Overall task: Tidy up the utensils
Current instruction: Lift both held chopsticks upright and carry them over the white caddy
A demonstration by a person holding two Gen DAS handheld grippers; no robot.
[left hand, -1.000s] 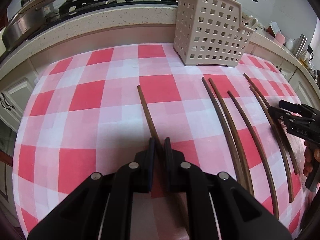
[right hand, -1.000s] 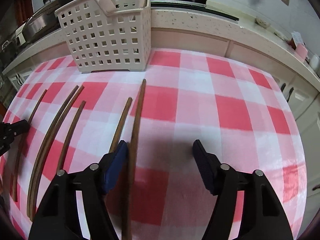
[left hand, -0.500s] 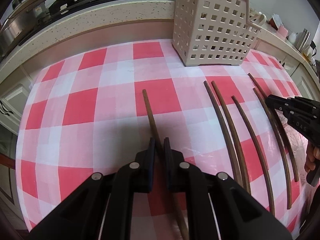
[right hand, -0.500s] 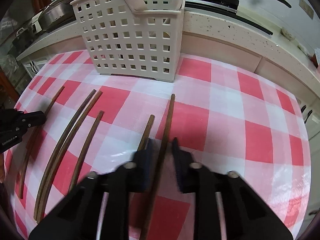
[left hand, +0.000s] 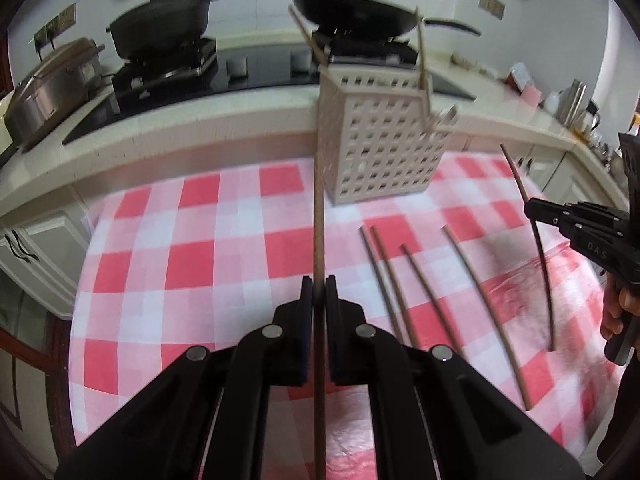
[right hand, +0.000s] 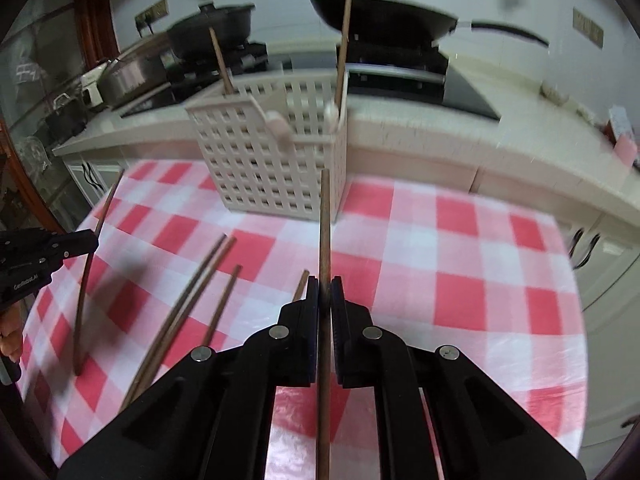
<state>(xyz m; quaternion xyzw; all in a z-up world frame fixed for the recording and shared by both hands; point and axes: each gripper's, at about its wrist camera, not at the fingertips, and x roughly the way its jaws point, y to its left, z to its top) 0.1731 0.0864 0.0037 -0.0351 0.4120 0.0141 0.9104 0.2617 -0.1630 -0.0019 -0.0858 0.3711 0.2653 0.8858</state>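
Left gripper [left hand: 319,292]: you have it pinched tight on one chopstick [left hand: 317,216], which a second ago lay on the checked cloth [left hand: 208,264] and now hangs clear of it, tip toward the basket [left hand: 384,148].
Right gripper [right hand: 325,292]: its jaws were wide a second ago and have closed on another chopstick [right hand: 325,236]; that stick is off the cloth too.
Meaning: both picks look secure, so your next job is probably carrying each stick to the basket, which already holds a few.
Left on the cloth: four chopsticks [left hand: 404,280] between your two grippers, still to be collected.
Hidden: the rear ends of both held sticks run under the gripper bodies, so you can't judge how balanced each grip is.
Hard to read: both views are blurred, and the basket's inner compartments can't be made out.
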